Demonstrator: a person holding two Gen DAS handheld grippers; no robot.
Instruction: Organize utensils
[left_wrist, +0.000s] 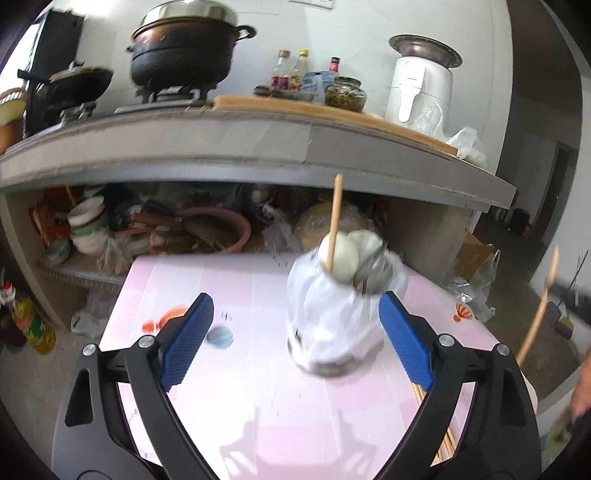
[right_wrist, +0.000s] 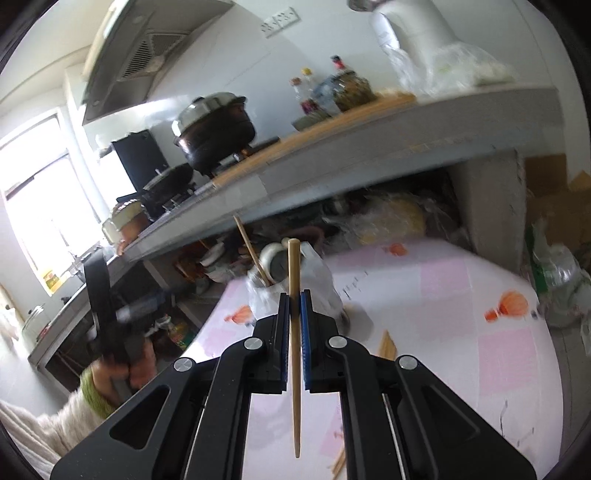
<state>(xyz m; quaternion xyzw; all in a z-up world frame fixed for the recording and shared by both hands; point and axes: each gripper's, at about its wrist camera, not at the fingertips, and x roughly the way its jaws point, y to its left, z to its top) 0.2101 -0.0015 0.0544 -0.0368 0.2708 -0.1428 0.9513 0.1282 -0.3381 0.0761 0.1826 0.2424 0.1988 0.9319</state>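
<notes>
Chopstick (right_wrist: 294, 332) is clamped upright in your right gripper (right_wrist: 294, 306), just short of the utensil holder (left_wrist: 334, 314), ready to drop in beside one already standing there. Your left gripper (left_wrist: 295, 332) stands empty, jaws apart, near the holder.

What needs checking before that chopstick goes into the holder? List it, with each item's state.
1. Right gripper clamped on the chopstick: ok.
2. Chopstick upright between the fingers: ok.
3. Utensil holder standing on the pink table: ok, though blurred.
4. Room in the holder's mouth beside the white spoons and the chopstick already in it: cannot tell.
5. Left gripper open, not gripping the holder: ok.
6. Loose chopsticks left on the table: not ok, still to collect.
</notes>
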